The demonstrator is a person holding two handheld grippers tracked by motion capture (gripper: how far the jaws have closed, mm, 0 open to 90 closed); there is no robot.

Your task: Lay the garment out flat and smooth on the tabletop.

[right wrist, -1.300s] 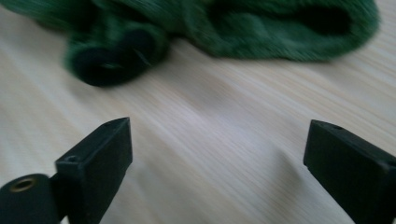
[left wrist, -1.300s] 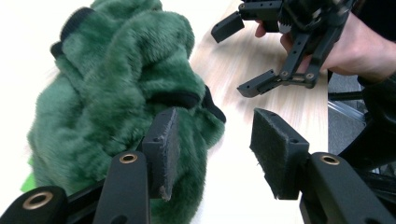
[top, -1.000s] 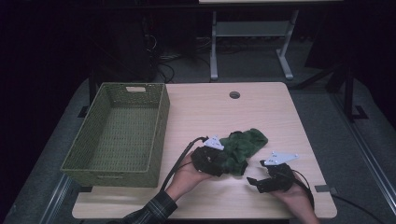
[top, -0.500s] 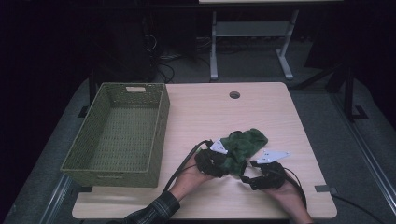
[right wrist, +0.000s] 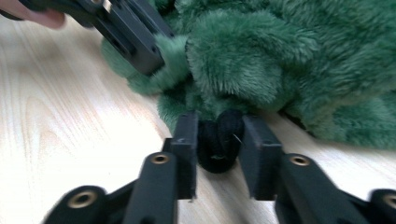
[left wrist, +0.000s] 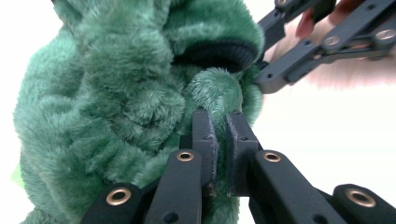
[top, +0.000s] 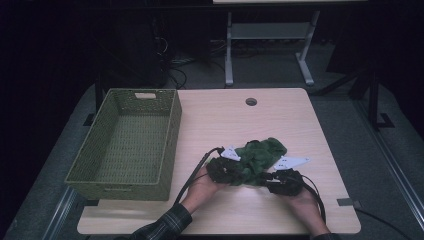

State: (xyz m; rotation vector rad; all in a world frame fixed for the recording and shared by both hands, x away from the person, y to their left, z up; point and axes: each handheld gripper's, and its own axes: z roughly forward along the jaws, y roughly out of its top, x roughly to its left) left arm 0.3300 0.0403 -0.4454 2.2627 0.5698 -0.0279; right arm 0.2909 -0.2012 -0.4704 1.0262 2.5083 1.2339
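Observation:
A crumpled green fleece garment (top: 261,154) lies on the wooden table (top: 225,120), right of centre near the front. My left gripper (top: 239,173) is at its near left edge. In the left gripper view its jaws (left wrist: 219,120) have just been closing and now pinch a fold of green fleece (left wrist: 116,93). My right gripper (top: 264,178) comes in from the near right. Its jaws (right wrist: 219,126) have also just been closing and now press on the garment's black ribbed cuff (right wrist: 219,147). The two grippers' tips are close together.
A green woven basket (top: 169,135) stands empty on the left half of the table. A round cable hole (top: 251,101) is near the far edge. Cables trail from both grippers toward the front edge. A metal stand (top: 265,35) is on the floor beyond the table.
Both grippers' jaws have narrowed onto the garment's near edge, the left on green fleece and the right on the black cuff. The hands have barely shifted.

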